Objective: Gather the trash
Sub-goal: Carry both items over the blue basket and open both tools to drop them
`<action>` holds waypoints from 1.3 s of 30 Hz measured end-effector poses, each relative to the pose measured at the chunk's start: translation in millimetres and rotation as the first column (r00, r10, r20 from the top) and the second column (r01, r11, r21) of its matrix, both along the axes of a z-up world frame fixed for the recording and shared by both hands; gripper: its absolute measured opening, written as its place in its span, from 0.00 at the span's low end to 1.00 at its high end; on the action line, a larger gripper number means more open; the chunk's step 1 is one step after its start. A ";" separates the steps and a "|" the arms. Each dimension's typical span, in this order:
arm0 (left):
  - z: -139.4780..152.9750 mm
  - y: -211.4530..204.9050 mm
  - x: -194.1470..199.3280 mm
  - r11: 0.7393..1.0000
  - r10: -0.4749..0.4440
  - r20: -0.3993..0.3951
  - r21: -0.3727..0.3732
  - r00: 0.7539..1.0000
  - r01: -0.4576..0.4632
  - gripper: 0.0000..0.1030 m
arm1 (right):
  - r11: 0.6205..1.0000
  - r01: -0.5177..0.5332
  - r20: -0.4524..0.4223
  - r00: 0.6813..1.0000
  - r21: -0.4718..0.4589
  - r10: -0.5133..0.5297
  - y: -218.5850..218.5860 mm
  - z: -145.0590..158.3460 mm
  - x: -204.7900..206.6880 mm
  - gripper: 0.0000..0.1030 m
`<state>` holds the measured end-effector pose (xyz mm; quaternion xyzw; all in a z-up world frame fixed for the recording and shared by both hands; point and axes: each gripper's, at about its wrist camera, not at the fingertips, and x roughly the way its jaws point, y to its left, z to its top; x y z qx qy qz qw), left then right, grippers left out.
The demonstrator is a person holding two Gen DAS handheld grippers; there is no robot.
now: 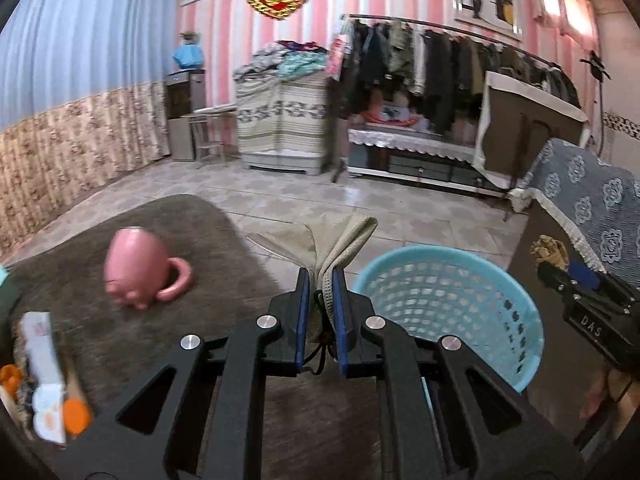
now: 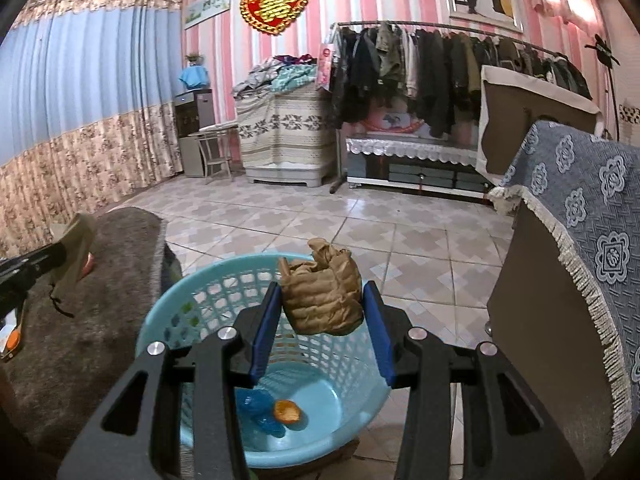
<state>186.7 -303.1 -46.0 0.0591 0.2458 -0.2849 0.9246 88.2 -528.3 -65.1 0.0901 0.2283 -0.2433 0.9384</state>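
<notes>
One blue basket point(image 2: 224, 292) holds two scraps, the right claw point(image 2: 322, 304) pinches one crumpled brown wad point(image 2: 322, 300), and the left claw point(image 1: 320, 292) is clamped on one beige cloth point(image 1: 340, 240).

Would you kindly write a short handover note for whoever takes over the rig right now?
Left tool: shut on a beige cloth-like scrap, beside the blue basket.
Right tool: shut on a crumpled brown paper wad, above the basket.
Done: an orange peel and a blue item lie in the basket.
Left: release both pieces into the basket; check the items at the mat's near edge.
</notes>
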 end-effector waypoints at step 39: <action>-5.8 -50.4 31.4 1.000 0.021 0.002 0.022 1.000 -0.021 0.87 | 0.996 -0.006 -0.018 1.000 0.094 0.008 -6.3 -18.9 21.8 0.41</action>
